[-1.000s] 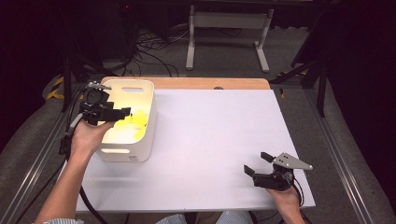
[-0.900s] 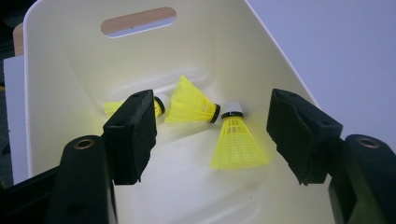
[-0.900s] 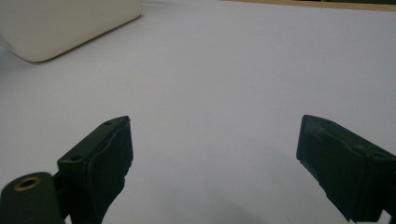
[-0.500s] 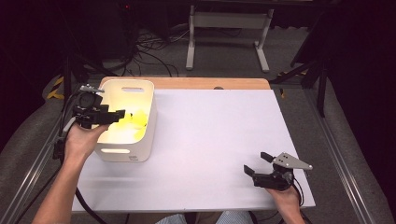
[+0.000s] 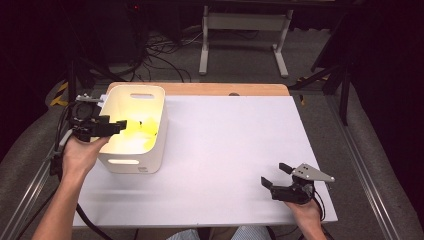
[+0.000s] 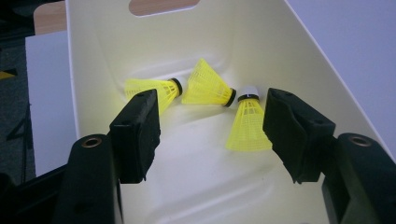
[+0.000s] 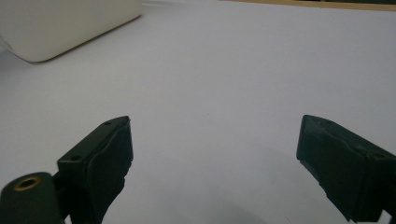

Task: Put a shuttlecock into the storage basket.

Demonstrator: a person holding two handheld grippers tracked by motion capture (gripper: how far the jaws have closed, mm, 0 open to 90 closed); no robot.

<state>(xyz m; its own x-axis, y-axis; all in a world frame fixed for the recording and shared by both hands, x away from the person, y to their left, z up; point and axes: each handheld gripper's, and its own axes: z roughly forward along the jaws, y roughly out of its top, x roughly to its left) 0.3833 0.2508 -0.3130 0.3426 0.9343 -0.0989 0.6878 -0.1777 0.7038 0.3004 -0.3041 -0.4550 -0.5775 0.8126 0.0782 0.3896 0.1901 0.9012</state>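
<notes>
— While the left gripper is held over the white bin at centre left of the high view, what is noted?

— Its jaws, slightly narrowed just now, are spread with nothing between. Three yellow mesh-skirted shuttlecocks lie on the smooth plastic floor, presumably dropped there.

— And the right gripper?

— Parked at lower right, jaws apart, nothing held.

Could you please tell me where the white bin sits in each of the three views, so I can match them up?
High view: the white bin stands at the table's left, handle slot in its far wall.
Left gripper view: its inner walls surround three yellow shuttlecocks.
Right gripper view: its outer wall sits top left.
Shared landmark: the white tabletop.
</notes>
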